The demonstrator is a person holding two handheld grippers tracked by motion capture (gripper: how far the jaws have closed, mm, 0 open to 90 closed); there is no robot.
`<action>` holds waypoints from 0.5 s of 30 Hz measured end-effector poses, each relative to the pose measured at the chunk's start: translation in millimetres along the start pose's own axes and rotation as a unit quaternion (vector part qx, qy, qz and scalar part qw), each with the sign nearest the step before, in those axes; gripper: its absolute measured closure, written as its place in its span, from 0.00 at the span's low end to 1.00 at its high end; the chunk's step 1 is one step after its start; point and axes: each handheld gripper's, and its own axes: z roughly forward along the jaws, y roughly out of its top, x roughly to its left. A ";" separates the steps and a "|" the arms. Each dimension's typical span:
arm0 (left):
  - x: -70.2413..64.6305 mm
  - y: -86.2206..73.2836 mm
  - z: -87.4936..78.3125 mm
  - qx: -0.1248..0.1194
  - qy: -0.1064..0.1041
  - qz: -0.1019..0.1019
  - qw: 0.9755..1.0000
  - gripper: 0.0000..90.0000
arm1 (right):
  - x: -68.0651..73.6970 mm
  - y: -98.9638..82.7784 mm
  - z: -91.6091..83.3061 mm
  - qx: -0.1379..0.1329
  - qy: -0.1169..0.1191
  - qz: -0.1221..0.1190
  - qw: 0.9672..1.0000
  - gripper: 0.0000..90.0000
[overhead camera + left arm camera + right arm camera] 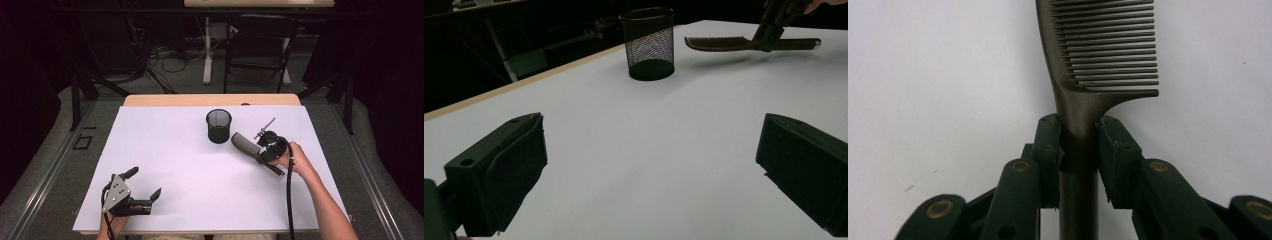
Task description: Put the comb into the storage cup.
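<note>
So your right gripper [267, 146] has its jaws clamped on the comb [245, 144], lifted just at four o'clock of the mesh cup [219, 126], with dropping it in left, while your left gripper [142, 186] rests wide open, holding nothing.

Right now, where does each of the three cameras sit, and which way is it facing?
High view: above the person's side, looking forward and down on the table; both forearms enter from the bottom, the left gripper open, the right gripper clamping a comb.
Left gripper view: rides the left gripper, looking low across the table toward the mesh cup; its two jaws show.
Right gripper view: rides the right gripper, looking along the comb.
All three views share the comb.
</note>
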 end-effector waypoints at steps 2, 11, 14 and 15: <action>-0.1 -0.1 0.2 -0.001 0.000 0.000 1.000 0.00 | -0.2 -2.4 -2.5 -0.010 0.001 0.002 1.000 0.80; -0.1 -0.1 0.1 -0.001 0.000 0.000 1.000 0.00 | 3.7 -9.9 -11.8 -0.055 0.002 0.005 0.998 0.80; -0.1 -0.1 0.0 -0.001 0.001 -0.001 1.000 0.00 | 5.5 -11.7 -13.0 -0.070 0.000 0.008 0.998 0.80; -0.1 -0.1 0.0 -0.001 0.001 -0.001 1.000 0.00 | 6.1 -12.1 -13.5 -0.070 0.001 0.008 0.997 0.80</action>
